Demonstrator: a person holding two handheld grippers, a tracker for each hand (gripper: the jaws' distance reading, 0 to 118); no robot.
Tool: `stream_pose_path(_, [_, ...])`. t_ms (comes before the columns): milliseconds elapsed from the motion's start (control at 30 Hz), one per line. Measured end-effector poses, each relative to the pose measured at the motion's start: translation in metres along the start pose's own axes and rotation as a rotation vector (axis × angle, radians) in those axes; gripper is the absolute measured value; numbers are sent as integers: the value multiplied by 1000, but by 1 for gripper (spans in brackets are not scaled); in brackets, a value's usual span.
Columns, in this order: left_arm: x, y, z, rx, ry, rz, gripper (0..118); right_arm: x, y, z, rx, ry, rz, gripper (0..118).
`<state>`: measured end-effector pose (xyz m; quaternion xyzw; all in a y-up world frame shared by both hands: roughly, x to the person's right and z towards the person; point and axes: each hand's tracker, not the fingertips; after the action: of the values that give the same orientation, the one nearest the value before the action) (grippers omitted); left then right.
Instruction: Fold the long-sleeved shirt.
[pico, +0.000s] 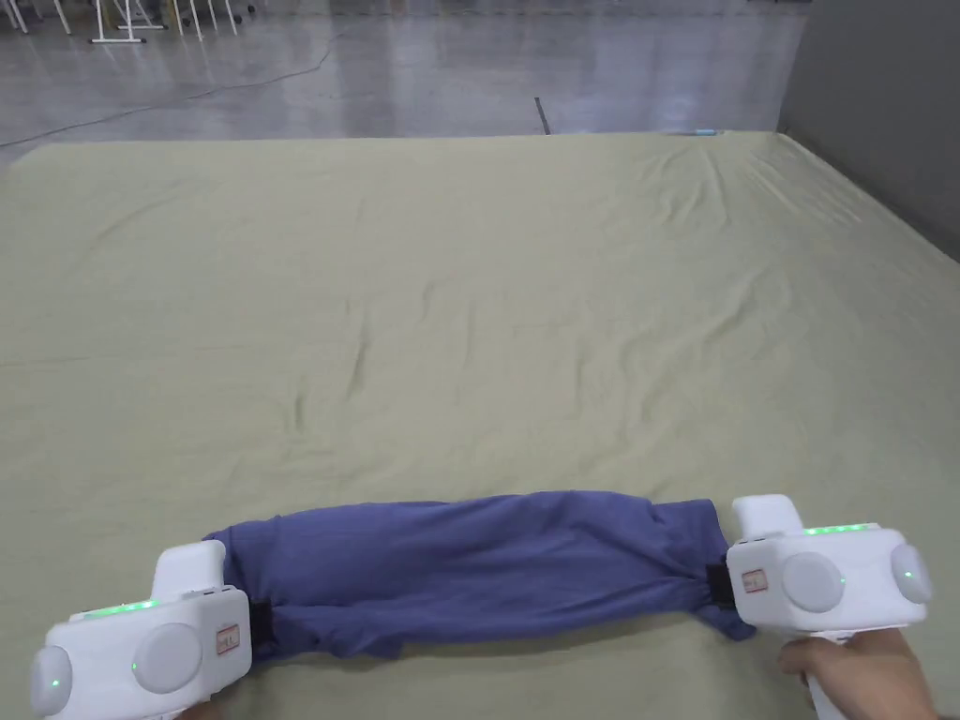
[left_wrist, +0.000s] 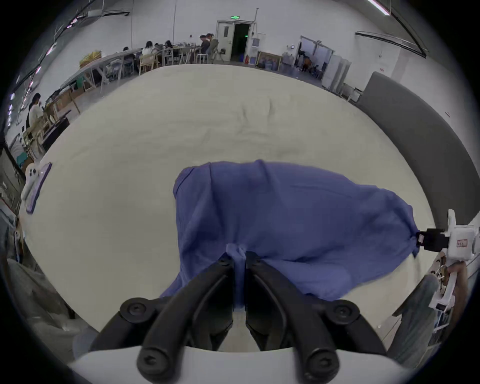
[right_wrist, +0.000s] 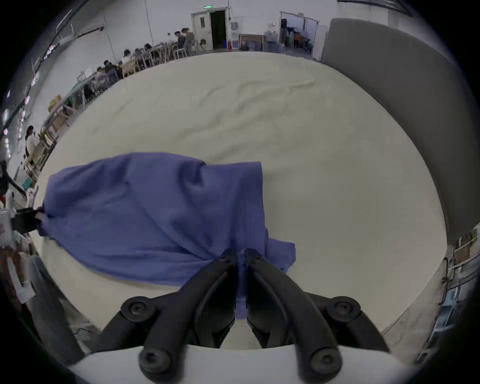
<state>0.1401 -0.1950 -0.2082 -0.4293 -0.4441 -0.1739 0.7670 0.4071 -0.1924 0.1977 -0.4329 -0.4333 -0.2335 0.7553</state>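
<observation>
Two claws, one shirt, so here's how it sits. The blue long-sleeved shirt (pico: 469, 567) is bunched into a long sausage shape running left to right along the near edge of the tabletop (pico: 469, 300), which is covered in a pale yellow-green sheet with a few creases in it.

The left claw (pico: 260, 623) is clenched on the shirt's left end. In the left gripper view its black jaws are closed around a pinched-up ridge of blue fabric (left_wrist: 237, 253), and the rest of the shirt spreads away toward the other claw (left_wrist: 419, 239), which bites the far end.

The right claw (pico: 717, 583) is gripping the right end the same way. In the right gripper view a strip of blue cloth (right_wrist: 241, 259) is squeezed between both jaws, with a small flap of fabric hanging off to the right of them. The person's hand (pico: 858, 670) is underneath the white housing, holding the handle.

The shirt looks slightly lifted at both ends and sagging onto the sheet in the middle, with a shadow under the near edge. Past the tabletop there's shiny grey floor (pico: 422, 66), and a grey panel (pico: 881, 103) stands along the right side.
</observation>
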Motion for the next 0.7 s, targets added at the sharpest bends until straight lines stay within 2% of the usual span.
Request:
stream_pose_path(100, [-2,2,0,14,-5,22,3,1,11,-2,-10,-8,-2,8])
stream_pose_path(133, [-3,3,1,25,-18,47,9,0,13,-1,-21,-10,4,8])
stream_pose_path(167, [-5,4,4,42,-29,74,28,-1,14,2,-22,-13,16,16])
stream_pose_path(200, [-7,7,8,46,-30,78,72,-2,16,10,-14,-15,20,40])
stream_pose_path(233, [-9,12,12,40,-19,77,118,-3,19,17,6,-20,22,84])
stream_pose_path(267, [-10,17,17,28,-15,80,118,-3,23,26,22,-27,26,118])
stream_pose_path(300, [-11,19,30,117,-50,89,118,-5,27,36,58,-35,25,118])
stream_pose_path(333, [-9,24,38,113,-56,80,118,-8,30,54,153,-34,25,118])
stream_pose_path(400, [-1,38,64,158,-24,62,118,-18,41,76,195,-29,30,118])
stream_pose_path(433, [2,43,73,179,-14,50,105,-25,46,85,194,-37,25,117])
stream_pose_path(467, [6,48,82,203,-19,31,76,-31,50,95,218,-35,13,103])
stream_pose_path(500, [9,51,85,224,-33,6,23,-37,51,101,261,-24,7,75])
stream_pose_path(533, [12,53,88,247,-43,-5,0,-45,52,105,290,-5,18,32])
stream_pose_path(567, [15,55,90,254,-44,-21,0,-52,53,104,282,-4,36,3])
stream_pose_path(700, [23,57,90,248,-42,-45,0,-74,58,88,280,-29,59,3])
